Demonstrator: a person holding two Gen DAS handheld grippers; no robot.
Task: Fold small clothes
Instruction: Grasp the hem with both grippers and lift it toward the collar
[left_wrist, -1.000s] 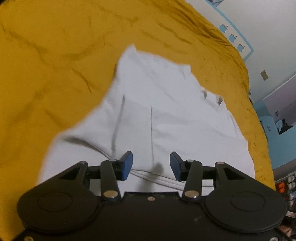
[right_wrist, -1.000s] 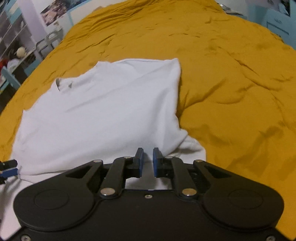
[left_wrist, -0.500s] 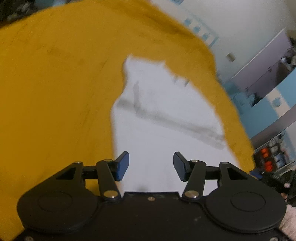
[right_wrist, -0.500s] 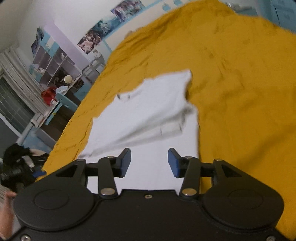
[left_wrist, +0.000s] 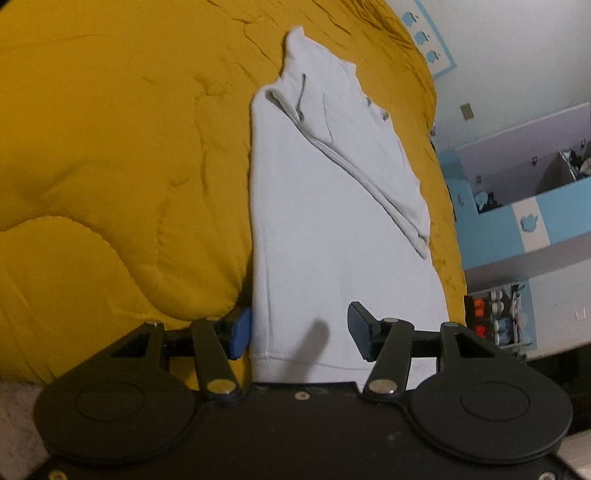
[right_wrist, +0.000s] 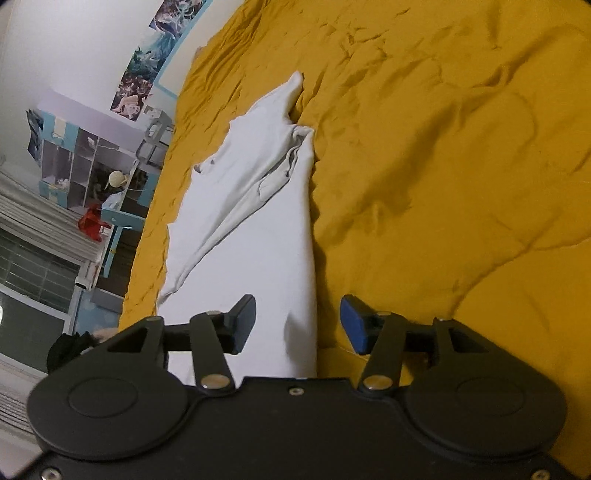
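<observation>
Yellow quilt (left_wrist: 110, 177) carries the white shirt (left_wrist: 314, 229), lengthwise-folded, near its edge. Left gripper (left_wrist: 299, 332) and right gripper (right_wrist: 297, 323) gape wide, empty (both above the hem). Risk: pinching one layer unfolds it.

My left gripper (left_wrist: 300, 334) hangs with its jaws spread wide, blue pads (left_wrist: 240, 332) at 9 and 3 o'clock, gripping nothing. My right gripper (right_wrist: 297, 324) matches it, fingers (right_wrist: 352, 323) parted, gripping nothing.

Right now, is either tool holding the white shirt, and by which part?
Neither. The left tool and right tool are open over the white shirt, gripping nothing.
</observation>
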